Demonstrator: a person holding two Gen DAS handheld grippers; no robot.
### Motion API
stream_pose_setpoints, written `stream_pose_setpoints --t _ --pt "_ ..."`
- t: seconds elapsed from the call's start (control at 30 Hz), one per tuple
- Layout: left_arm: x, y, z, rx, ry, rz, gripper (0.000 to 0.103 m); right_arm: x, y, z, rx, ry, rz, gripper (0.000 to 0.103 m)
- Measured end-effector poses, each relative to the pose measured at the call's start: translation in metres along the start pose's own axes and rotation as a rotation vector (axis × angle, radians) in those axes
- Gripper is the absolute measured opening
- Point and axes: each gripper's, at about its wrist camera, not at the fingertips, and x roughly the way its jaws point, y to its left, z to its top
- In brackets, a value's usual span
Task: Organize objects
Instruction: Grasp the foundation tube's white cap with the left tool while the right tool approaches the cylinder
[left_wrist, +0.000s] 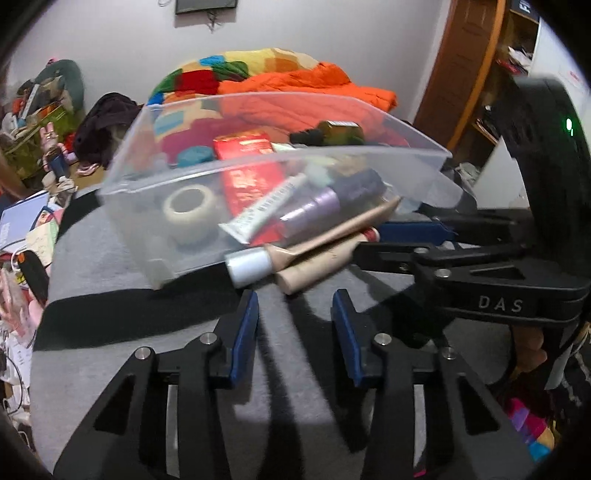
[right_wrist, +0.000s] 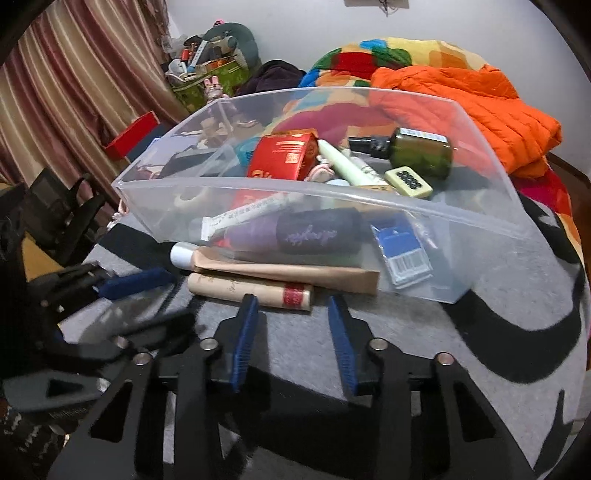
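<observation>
A clear plastic bin (right_wrist: 458, 236) sits on a grey and black blanket (right_wrist: 424, 332), crowded with a red box (right_wrist: 280, 158), a dark green bottle (right_wrist: 421, 151), a purple tube (right_wrist: 295, 236) and a tape roll (left_wrist: 190, 214). 2 beige tubes (right_wrist: 251, 288) lie against its near wall, just ahead of both grippers. The left gripper (left_wrist: 295, 325) and right gripper (right_wrist: 291, 325) tilt downward, jaws narrowly parted, gripping nothing. An orange jacket (right_wrist: 480, 99) lies behind.

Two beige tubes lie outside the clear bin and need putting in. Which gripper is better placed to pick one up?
Right. The right gripper sits open straight before the nearer beige tube; the left gripper faces the tubes' ends.
</observation>
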Motion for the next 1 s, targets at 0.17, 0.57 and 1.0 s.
stream_pose_setpoints --t 0.17,0.57,1.0 --pt "0.001 -0.014 0.003 0.04 -0.012 -0.008 0.036 -0.002 0.005 0.0 -0.03 -0.004 -0.004 0.03" --pt "-0.034 -0.029 -0.011 0.07 -0.069 -0.052 0.036 -0.059 0.003 -0.045 -0.14 -0.009 -0.067 0.031" --pt "-0.002 0.023 0.019 -0.028 0.022 0.026 0.04 -0.022 0.028 -0.02 -0.257 0.006 -0.093 0.043"
